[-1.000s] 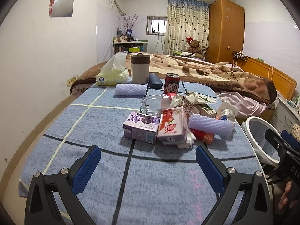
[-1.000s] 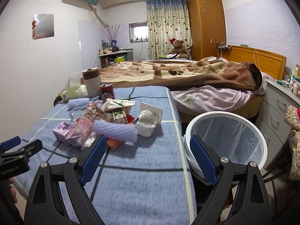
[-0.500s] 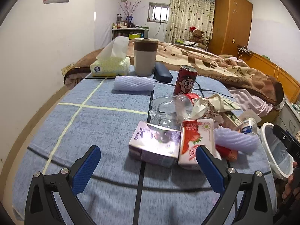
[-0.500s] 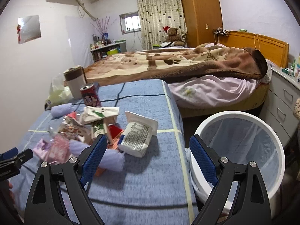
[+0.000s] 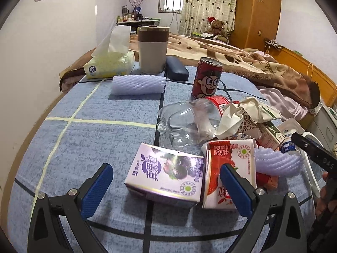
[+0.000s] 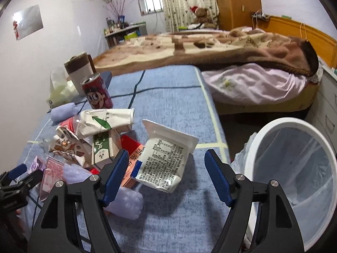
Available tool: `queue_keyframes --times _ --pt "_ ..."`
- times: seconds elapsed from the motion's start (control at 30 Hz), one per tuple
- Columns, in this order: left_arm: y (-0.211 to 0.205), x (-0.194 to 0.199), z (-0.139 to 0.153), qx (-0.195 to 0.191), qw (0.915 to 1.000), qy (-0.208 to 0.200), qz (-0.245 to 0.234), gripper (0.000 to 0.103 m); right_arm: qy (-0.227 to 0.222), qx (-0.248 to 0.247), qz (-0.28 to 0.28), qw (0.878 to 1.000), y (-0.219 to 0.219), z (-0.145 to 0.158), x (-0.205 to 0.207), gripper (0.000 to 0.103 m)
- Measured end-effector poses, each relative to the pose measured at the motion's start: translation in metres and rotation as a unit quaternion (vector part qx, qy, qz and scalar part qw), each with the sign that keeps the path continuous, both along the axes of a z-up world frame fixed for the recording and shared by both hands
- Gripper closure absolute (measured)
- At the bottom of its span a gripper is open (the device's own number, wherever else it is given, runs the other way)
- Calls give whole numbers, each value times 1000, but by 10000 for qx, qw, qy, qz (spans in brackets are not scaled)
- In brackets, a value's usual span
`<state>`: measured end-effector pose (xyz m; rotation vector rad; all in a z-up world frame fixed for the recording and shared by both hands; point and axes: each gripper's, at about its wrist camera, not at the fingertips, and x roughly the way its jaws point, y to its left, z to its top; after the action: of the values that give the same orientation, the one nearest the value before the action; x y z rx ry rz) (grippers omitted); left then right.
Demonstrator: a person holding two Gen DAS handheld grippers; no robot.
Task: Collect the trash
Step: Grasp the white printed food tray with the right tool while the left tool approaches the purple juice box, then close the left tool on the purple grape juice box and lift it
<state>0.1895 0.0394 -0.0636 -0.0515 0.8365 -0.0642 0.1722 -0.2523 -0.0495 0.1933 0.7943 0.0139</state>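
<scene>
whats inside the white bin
The white bin holds only a clear liner bag; no trash shows in it. Its near bottom is hidden behind the rim and the right gripper, which is open.

Trash lying heaped toward the desk's right edge: purple carton (image 5: pixel 166 177) and red carton (image 5: pixel 229 168) lying flat, clear crushed bottle (image 5: pixel 189 122) behind them, white packet (image 6: pixel 166 162) propped tilted; white lined bin (image 6: pixel 294 168) standing just beside that edge.
</scene>
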Motion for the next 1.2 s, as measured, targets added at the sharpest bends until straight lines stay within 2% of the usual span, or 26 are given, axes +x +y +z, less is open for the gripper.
queue_keyframes --times 0.17,0.27,0.37,0.47,0.53,0.63,0.73,0.83,0.97,1.07,1.2 --pt "6 -2 -2 -16 9999 71 -88 0 276 142 98 9995 -1 -8 9 28" --pt "10 -5 -2 -99 9997 156 -133 0 318 141 169 9993 3 -10 10 39" --pt "7 -6 -3 -114 9996 153 -227 0 298 151 210 9992 4 -9 10 40" --pt "10 -6 -1 41 9998 141 -155 0 199 120 203 9995 4 -5 7 40" --pt "12 -8 -3 336 9993 164 -79 0 168 54 236 9996 5 -4 7 40" --pt "20 -8 -8 357 9989 291 -12 0 127 75 265 9995 8 -3 6 41" --pt "25 -10 -13 625 9973 375 109 0 67 38 332 9994 11 0 4 41" --pt "36 -13 -16 674 9965 447 209 0 33 13 389 9992 12 1 2 41" --pt "52 -16 -12 844 9941 358 579 0 -2 88 414 9991 12 2 -1 41" --pt "67 -16 -8 704 9931 321 885 0 -12 110 460 9989 13 3 -2 41" --pt "73 -20 4 -125 9958 112 899 1 -128 29 455 9989 14 7 -5 41"
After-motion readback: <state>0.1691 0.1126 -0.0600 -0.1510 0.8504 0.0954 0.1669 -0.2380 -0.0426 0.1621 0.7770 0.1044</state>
